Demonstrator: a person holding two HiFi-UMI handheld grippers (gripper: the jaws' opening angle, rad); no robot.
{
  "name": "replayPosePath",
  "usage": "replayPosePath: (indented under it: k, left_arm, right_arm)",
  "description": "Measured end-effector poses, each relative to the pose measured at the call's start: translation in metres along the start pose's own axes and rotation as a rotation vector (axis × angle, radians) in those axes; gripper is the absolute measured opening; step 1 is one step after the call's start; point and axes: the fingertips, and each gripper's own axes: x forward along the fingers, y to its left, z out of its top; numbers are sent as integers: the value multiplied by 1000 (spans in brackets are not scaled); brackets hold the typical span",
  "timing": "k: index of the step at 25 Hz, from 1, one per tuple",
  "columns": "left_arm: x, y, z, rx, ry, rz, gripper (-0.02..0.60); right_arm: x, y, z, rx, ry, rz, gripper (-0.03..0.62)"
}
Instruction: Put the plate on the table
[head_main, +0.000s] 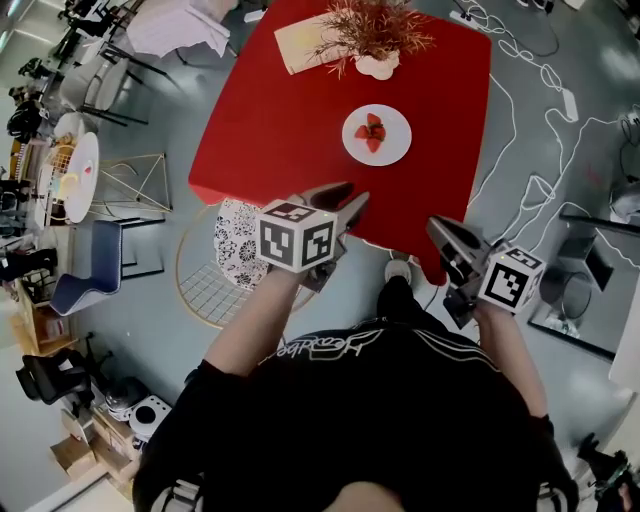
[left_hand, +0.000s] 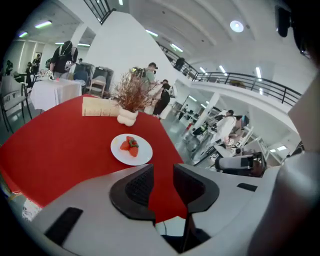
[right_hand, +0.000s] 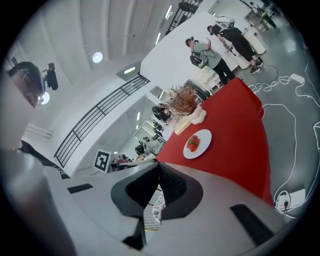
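Note:
A white plate (head_main: 376, 135) with red strawberries rests on the red table (head_main: 260, 120), a little right of its middle. It shows too in the left gripper view, plate (left_hand: 131, 149), and in the right gripper view, plate (right_hand: 197, 144). Both grippers hang off the table's near edge, well short of the plate. My left gripper (head_main: 350, 197) points at the table; its jaws stand apart with nothing between them, as its own view shows for the left gripper (left_hand: 162, 171). My right gripper (head_main: 437, 228) is lower right, its jaws touching and empty, seen also from the right gripper (right_hand: 159, 166) camera.
A dried plant in a white vase (head_main: 376, 48) and a beige mat (head_main: 300, 45) sit at the table's far edge. A round wire stool with a patterned cushion (head_main: 235, 245) stands under the near left corner. White cables (head_main: 530, 95) trail on the floor at right.

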Motion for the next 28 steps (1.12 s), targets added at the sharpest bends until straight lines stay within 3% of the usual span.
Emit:
replayPosePath:
  k: [4, 7, 11, 19, 28]
  left_arm:
    - [-41, -41, -6, 17, -62, -75, 34]
    - [-74, -70, -15, 17, -111, -146, 9]
    - [-126, -103, -33, 17, -162, -214, 8]
    - [-214, -151, -59, 58, -278, -275, 8]
    - [-260, -181, -102, 82, -322, -316, 8]
  right_arm:
    - [-8, 35, -17, -43, -17, 24, 8]
    - [-16, 62, -33, -73, -32, 31, 8]
    - [-31, 108, -58, -108, -53, 50, 8]
    - [-64, 181, -99, -200, -103, 81, 8]
    - [-80, 222, -142, -216, -136, 89, 8]
